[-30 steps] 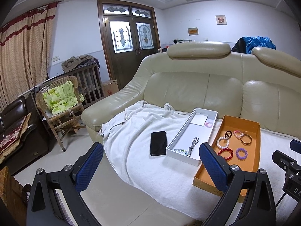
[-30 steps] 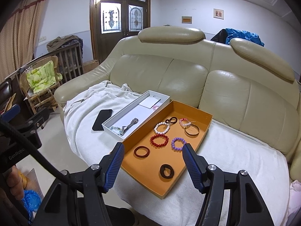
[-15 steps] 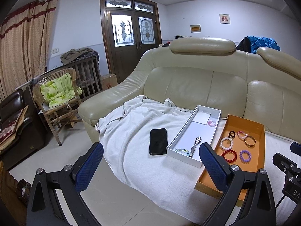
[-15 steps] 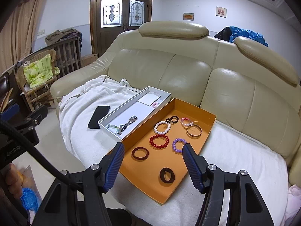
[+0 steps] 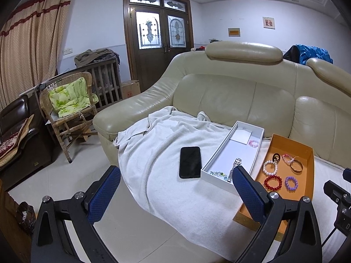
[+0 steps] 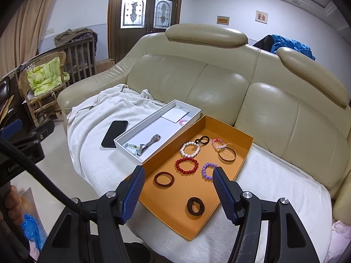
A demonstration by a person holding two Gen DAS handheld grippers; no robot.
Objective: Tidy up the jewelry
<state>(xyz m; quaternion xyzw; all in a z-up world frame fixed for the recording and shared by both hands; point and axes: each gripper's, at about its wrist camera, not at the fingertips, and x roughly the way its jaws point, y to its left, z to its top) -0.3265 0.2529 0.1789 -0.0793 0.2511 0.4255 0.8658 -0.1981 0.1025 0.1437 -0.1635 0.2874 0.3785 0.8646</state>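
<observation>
An orange tray (image 6: 230, 129) on a white towel holds several bracelets: red beads (image 6: 186, 165), purple beads (image 6: 208, 170), white pearls (image 6: 190, 149), a gold bangle (image 6: 227, 155), a dark red ring (image 6: 163, 179) and a black ring (image 6: 195, 206). Beside it a white box (image 6: 131, 132) holds a silver watch (image 6: 149, 144), a green bead strand (image 6: 131, 146) and a pink bracelet (image 6: 182, 121). My right gripper (image 6: 178, 191) is open and empty above the tray's near part. My left gripper (image 5: 175, 194) is open and empty, in front of the sofa edge, near the white box (image 5: 219, 151).
A black phone (image 5: 190, 161) lies on the towel (image 5: 158, 149) left of the white box. The beige leather sofa (image 6: 219, 83) backs both trays. A wicker chair (image 5: 68, 114) and a dark cabinet stand on the floor at left.
Both grippers have moved a little toward the sofa, so the trays look larger and lower in view. Both stay open. Nothing on the sofa has moved.
</observation>
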